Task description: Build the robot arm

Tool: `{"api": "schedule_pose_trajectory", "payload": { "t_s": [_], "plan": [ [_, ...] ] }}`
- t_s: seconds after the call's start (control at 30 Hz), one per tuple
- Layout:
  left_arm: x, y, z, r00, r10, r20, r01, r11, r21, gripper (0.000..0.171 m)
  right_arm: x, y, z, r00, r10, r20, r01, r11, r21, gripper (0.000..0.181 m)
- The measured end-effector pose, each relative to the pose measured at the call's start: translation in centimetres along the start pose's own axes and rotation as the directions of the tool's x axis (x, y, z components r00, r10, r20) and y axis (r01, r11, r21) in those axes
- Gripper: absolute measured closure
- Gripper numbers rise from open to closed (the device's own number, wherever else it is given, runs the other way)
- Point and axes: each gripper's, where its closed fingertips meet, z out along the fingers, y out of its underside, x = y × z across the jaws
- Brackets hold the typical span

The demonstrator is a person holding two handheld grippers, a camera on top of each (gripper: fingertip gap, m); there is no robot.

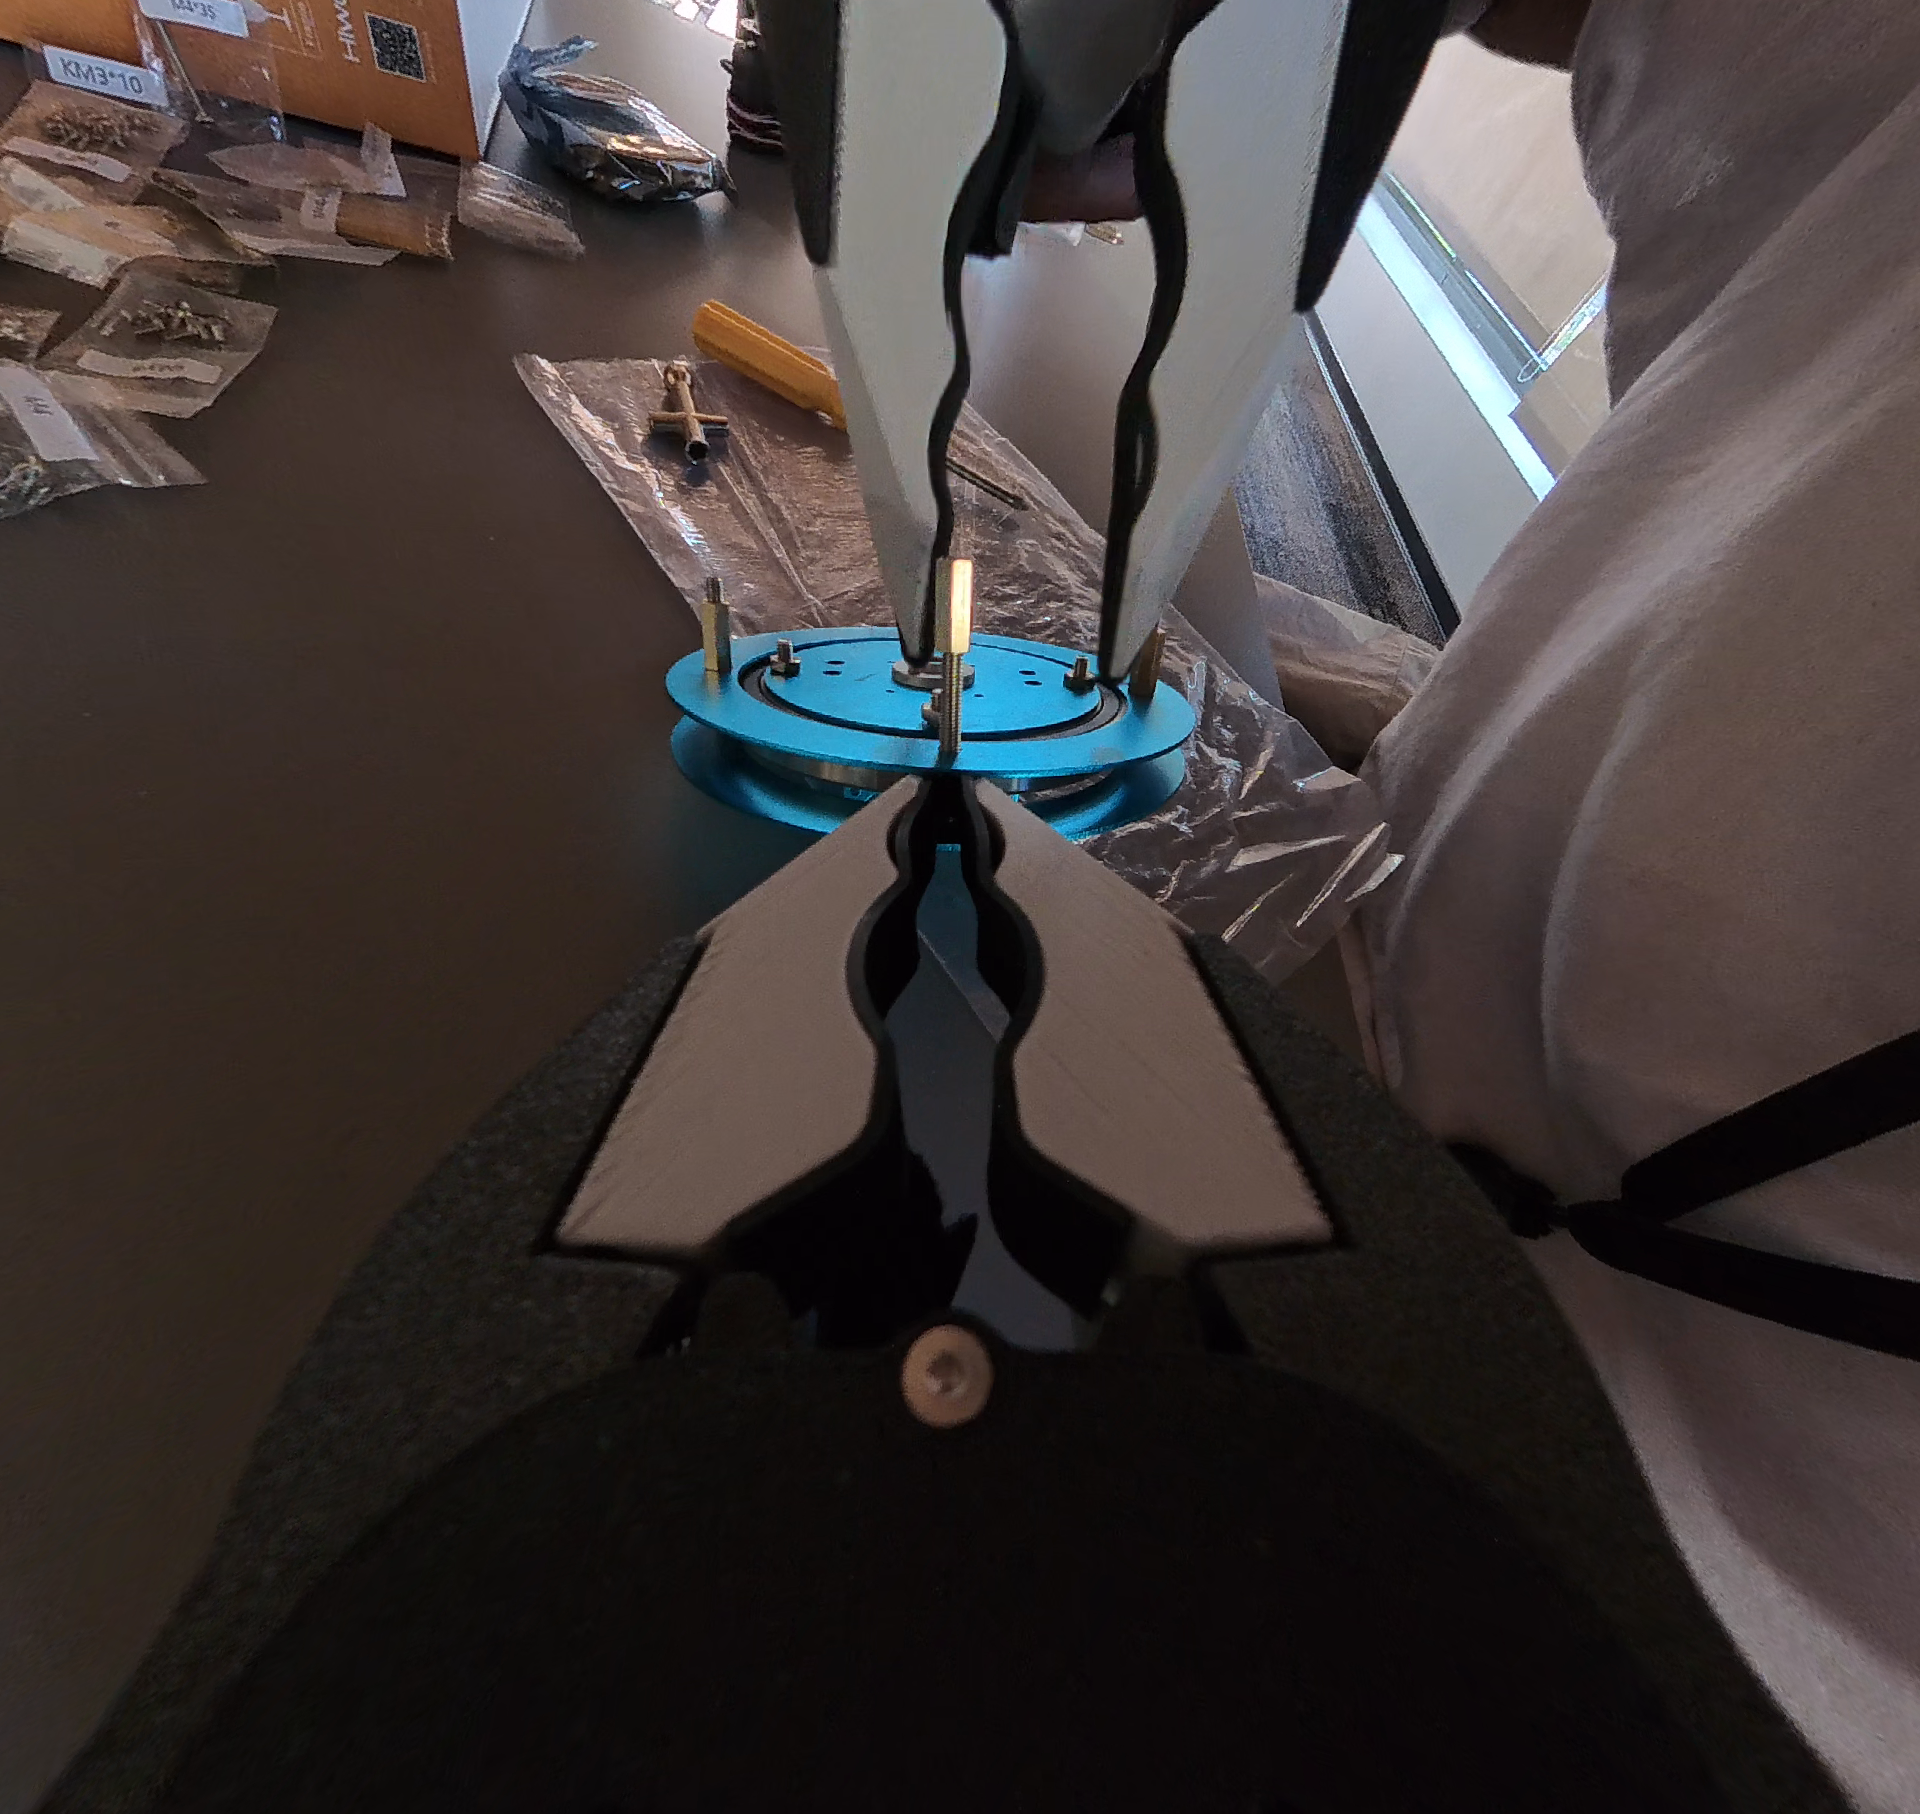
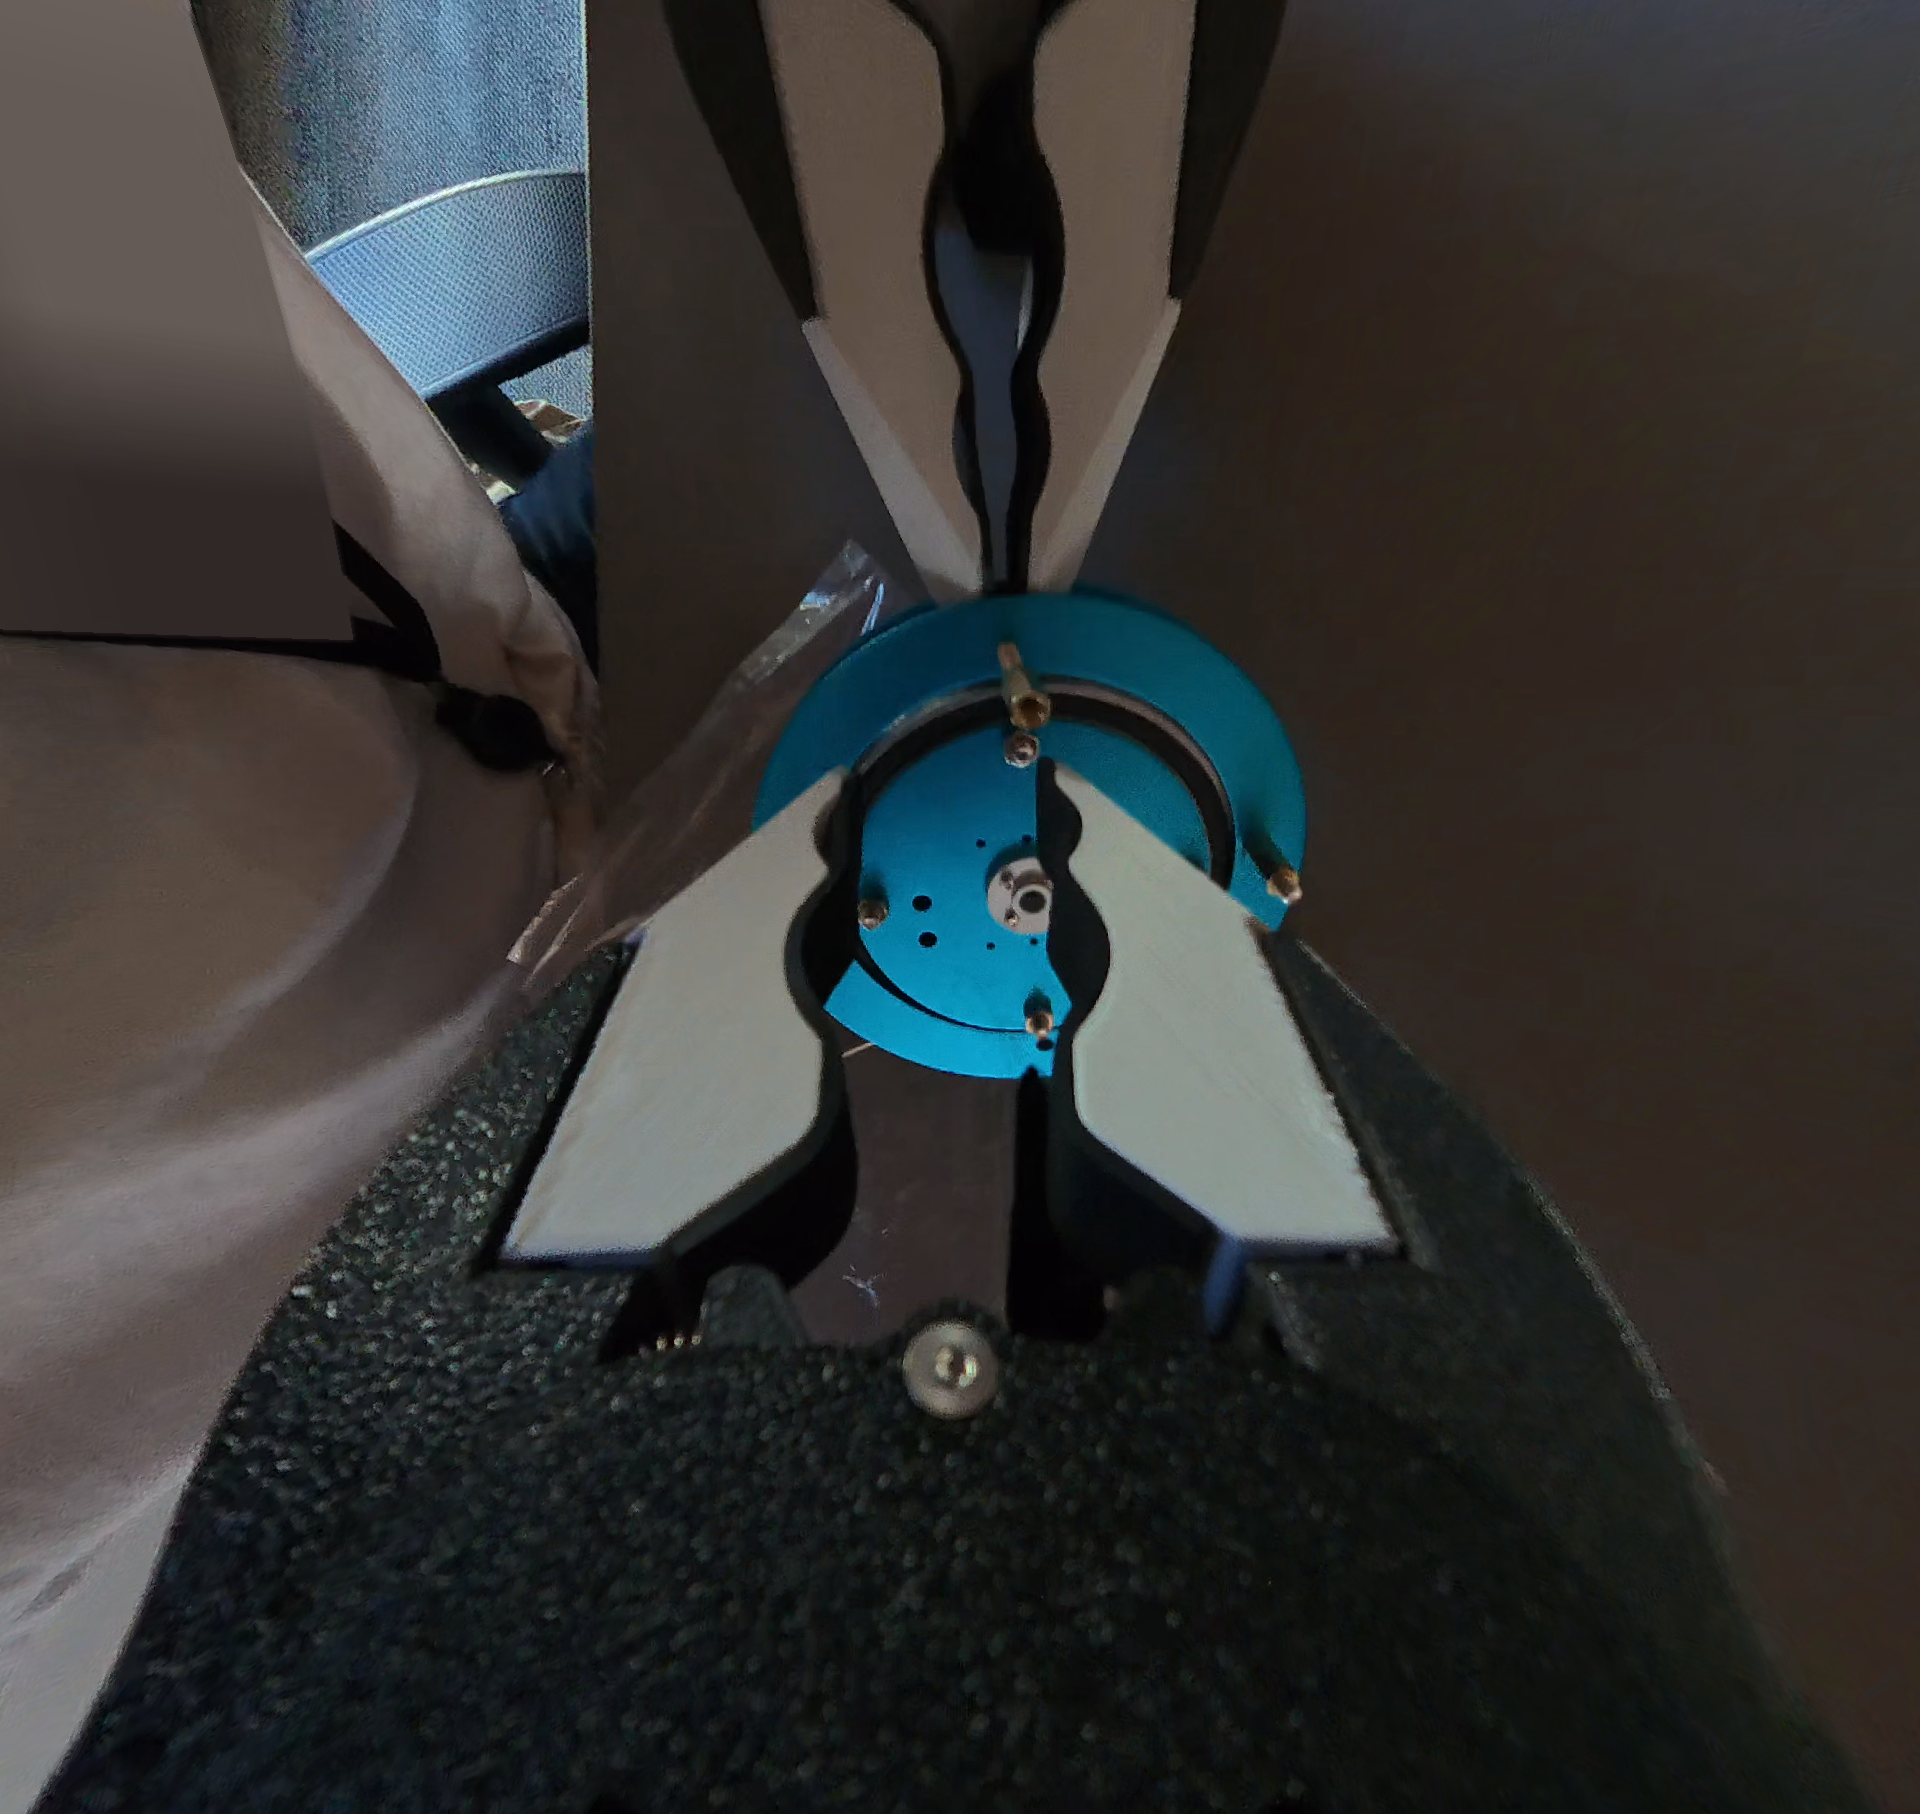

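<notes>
The left tool (image 1: 940, 790) fills the foreground of its own view, its two pale fingers drawn together, tips pinching the near rim of a blue round metal assembly (image 1: 831, 715) that sits on the dark bench (image 1: 312, 777). Just past those tips, a silver threaded standoff (image 1: 953, 658) stands upright on the blue rim. From the far side the right tool (image 1: 1013, 668) points down onto the inner disc, fingers spread apart, one tip at the central silver hub (image 2: 1023, 897); it grips nothing. Brass standoffs (image 1: 717, 637) stand around the ring. A clear plastic bag (image 1: 790, 517) lies beneath the assembly. Beyond lie a cross-shaped metal wrench (image 1: 686, 408), a yellow handle (image 1: 764, 362), small bags of screws (image 1: 156, 320) and an orange box (image 1: 312, 8).
</notes>
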Motion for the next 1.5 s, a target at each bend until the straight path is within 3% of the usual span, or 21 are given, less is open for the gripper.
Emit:
{"api": "schedule_pose_trajectory", "payload": {
  "t_s": [0.2, 0.33, 0.5, 0.7, 0.87, 1.1, 1.23, 1.5],
  "plan": [
    [0.0, 0.0, 0.0, 1.0, 0.003, 0.001, -0.003, 1.0, -0.001, 0.17, 0.0, -2.9, -1.6, 0.996, -0.079, -0.047, 0.085, 0.988, 0.133, 0.148],
    [0.0, 0.2, 0.1, 1.0, 0.004, 0.002, -0.004, 1.0, -0.013, 0.17, -0.1, -2.2, -0.9, 0.991, -0.116, -0.06, 0.121, 0.987, 0.102, 0.148],
    [0.2, 0.3, 0.1, 1.0, 0.029, 0.004, -0.029, 0.999, -0.017, 0.17, -0.4, -2.2, -1.1, 0.999, -0.041, 0.022, 0.039, 0.994, 0.106, 0.148],
    [0.1, 0.2, 0.0, 1.0, 0.013, 0.0, -0.013, 1.0, -0.008, 0.17, 0.1, -1.3, -0.2, 0.989, -0.145, -0.024, 0.145, 0.989, 0.028, 0.147],
    [0.1, 0.2, 0.0, 1.0, 0.013, 0.0, -0.013, 1.0, -0.007, 0.17, -0.3, -2.9, -1.1, 0.982, -0.187, -0.029, 0.189, 0.977, 0.103, 0.15],
    [0.2, 0.3, 0.1, 1.0, 0.023, 0.005, -0.023, 1.0, -0.016, 0.17, -0.4, -2.2, -0.9, 0.989, -0.144, 0.017, 0.143, 0.986, 0.085, 0.152],
    [0.0, 0.2, 0.0, 1.0, 0.012, 0.008, -0.012, 1.0, -0.009, 0.169, 0.2, -2.3, -0.9, 0.987, -0.155, -0.047, 0.158, 0.985, 0.064, 0.159],
    [0.2, 0.3, 0.0, 0.999, 0.035, 0.011, -0.034, 0.999, -0.013, 0.169, 1.2, -1.9, -1.3, 0.997, 0.014, -0.074, -0.014, 1.0, 0.013, 0.157]
  ]
}}
